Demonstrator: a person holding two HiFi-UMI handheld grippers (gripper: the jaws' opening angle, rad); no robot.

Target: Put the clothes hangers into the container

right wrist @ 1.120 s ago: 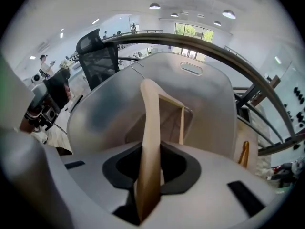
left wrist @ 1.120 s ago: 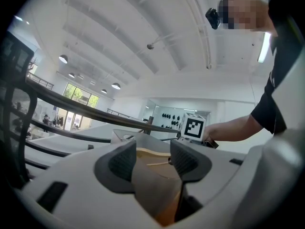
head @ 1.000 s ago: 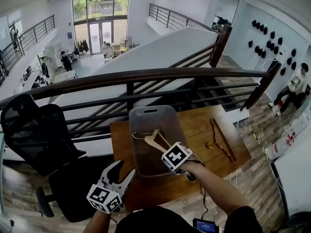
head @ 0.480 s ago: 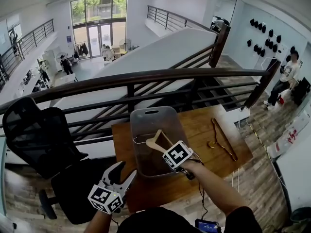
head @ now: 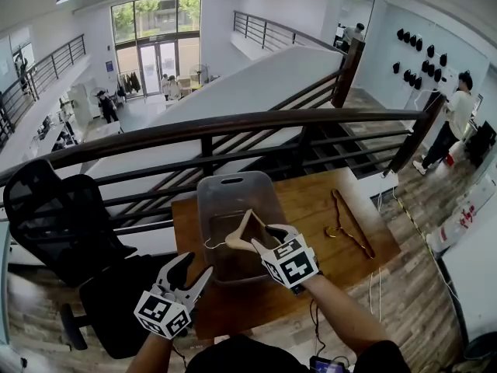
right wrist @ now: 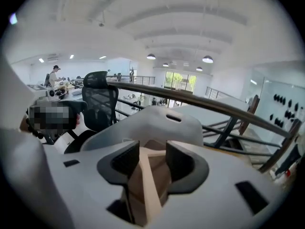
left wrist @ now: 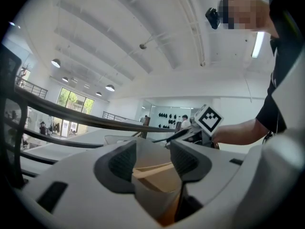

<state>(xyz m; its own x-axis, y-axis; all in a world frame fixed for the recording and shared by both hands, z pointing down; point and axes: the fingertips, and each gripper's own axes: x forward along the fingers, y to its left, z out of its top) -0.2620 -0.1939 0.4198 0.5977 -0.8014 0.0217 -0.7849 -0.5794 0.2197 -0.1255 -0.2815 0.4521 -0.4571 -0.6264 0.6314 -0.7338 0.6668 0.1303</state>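
A clear plastic container (head: pixel 233 179) stands on the wooden table (head: pixel 311 200). A light wooden hanger (head: pixel 242 228) leans tilted inside it, with its hook near the left rim. My right gripper (head: pixel 272 235) hovers just above the hanger. Its jaws have just been closing but stand open. In the right gripper view one arm of the hanger (right wrist: pixel 145 185) runs between the jaws of the right gripper (right wrist: pixel 152 156), with a gap on each side, and the container (right wrist: pixel 164 123) lies beyond. A second, dark hanger (head: pixel 349 225) lies on the table to the right. My left gripper (head: pixel 192 266) (left wrist: pixel 152 159) is open and empty, off the table's front left.
A black office chair (head: pixel 54 224) stands left of the table. A dark handrail (head: pixel 233 123) runs behind the table, above an open stairwell. The table's right edge is close to the dark hanger.
My right gripper has lifted and tipped further down over the container. The light hanger now leans with its hook toward the left rim. The left gripper has barely shifted.
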